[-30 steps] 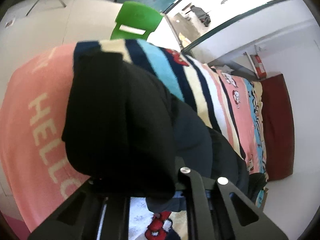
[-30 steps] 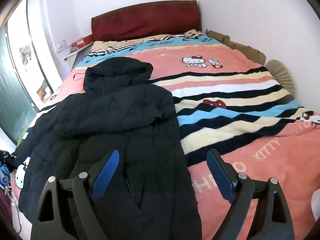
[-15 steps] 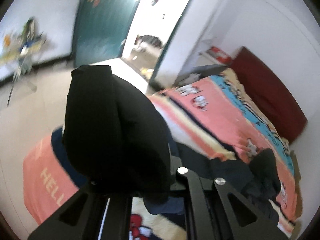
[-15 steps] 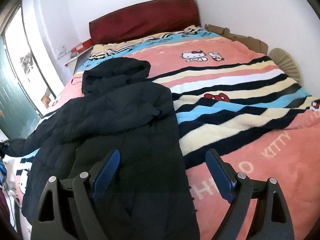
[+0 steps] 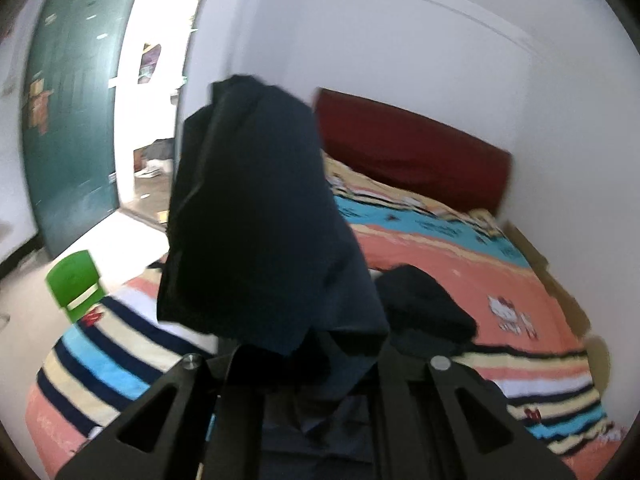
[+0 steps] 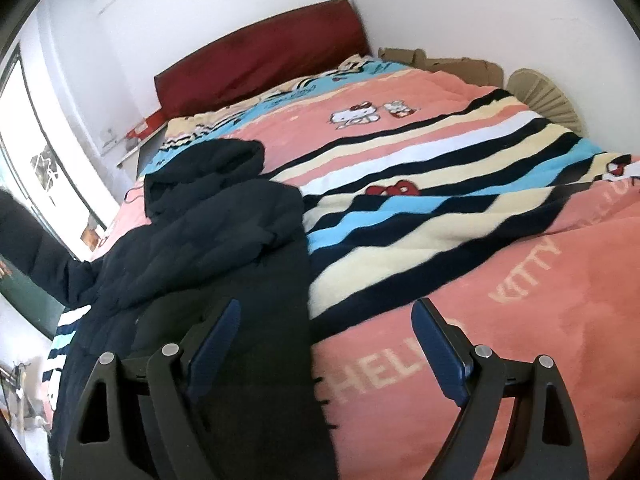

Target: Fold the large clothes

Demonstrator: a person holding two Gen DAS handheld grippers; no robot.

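Note:
A dark navy hooded jacket (image 6: 208,248) lies on the left half of a striped pink bed blanket (image 6: 460,184), hood (image 6: 208,168) toward the headboard. My left gripper (image 5: 308,364) is shut on the jacket's left sleeve (image 5: 256,216) and holds it raised above the bed; the sleeve end fills the middle of the left wrist view and hides the fingertips. In the right wrist view that sleeve (image 6: 36,248) stretches up and to the left. My right gripper (image 6: 326,344) is open and empty, low over the jacket's lower edge and the blanket.
A dark red headboard (image 6: 264,56) stands at the far end by the white wall. A green plastic chair (image 5: 76,284) sits on the floor left of the bed, near a green door (image 5: 72,120). Cardboard (image 6: 440,64) and a fan (image 6: 544,96) line the bed's right side.
My left gripper has lifted the sleeve and swung round from facing the floor and chair toward the headboard. My right gripper has shifted slightly right and tilted.

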